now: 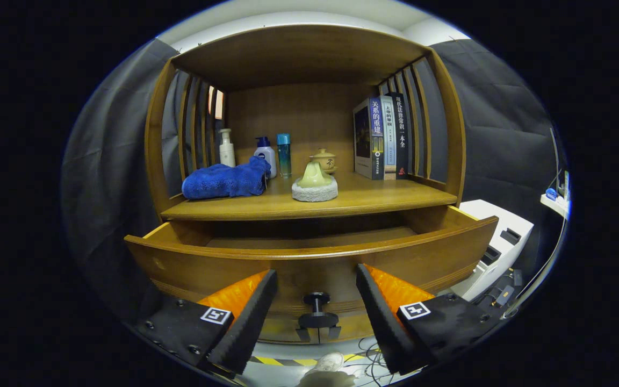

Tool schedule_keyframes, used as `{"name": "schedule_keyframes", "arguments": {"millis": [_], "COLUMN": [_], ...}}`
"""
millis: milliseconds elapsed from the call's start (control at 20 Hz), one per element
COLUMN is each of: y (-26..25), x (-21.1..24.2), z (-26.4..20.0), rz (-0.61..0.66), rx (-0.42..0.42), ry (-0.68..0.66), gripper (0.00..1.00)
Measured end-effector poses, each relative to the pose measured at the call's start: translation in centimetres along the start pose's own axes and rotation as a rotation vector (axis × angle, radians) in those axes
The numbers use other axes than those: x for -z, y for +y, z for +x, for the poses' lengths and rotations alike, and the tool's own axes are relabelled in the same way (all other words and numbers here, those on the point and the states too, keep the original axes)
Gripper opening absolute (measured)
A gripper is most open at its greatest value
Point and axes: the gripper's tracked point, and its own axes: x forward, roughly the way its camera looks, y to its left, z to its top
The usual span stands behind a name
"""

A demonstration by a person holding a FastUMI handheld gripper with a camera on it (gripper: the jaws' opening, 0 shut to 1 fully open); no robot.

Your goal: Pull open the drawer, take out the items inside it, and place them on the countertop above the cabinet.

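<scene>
— Below the countertop (309,207), where does the drawer (309,263) stand?

— Pulled out toward the camera, its curved front just ahead of the fingers. What shows of its inside is bare wood; the front panel hides the near part.

— And the gripper (316,306)?

— Spread wide, holding nothing. The dark knob (317,314) on the drawer front sits between the two fingers, touching neither pad.

— What is on the countertop?

— A blue towel (226,181) on one side, with a white pump bottle (227,148), a blue-capped white bottle (265,155) and a slim teal bottle (284,155) behind it. Near the middle a pale green piece rests on a round white base (315,189), a small lidded pot (324,160) behind that. Three books (382,137) stand upright on the other side.
</scene>
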Motion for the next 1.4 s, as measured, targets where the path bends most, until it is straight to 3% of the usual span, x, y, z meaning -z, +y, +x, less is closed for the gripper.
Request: {"name": "schedule_keyframes", "arguments": {"millis": [1400], "y": [-0.1], "x": [-2.6], "z": [7.5], "rz": [0.006], "rx": [0.005], "ry": [0.02], "gripper": [0.98]}}
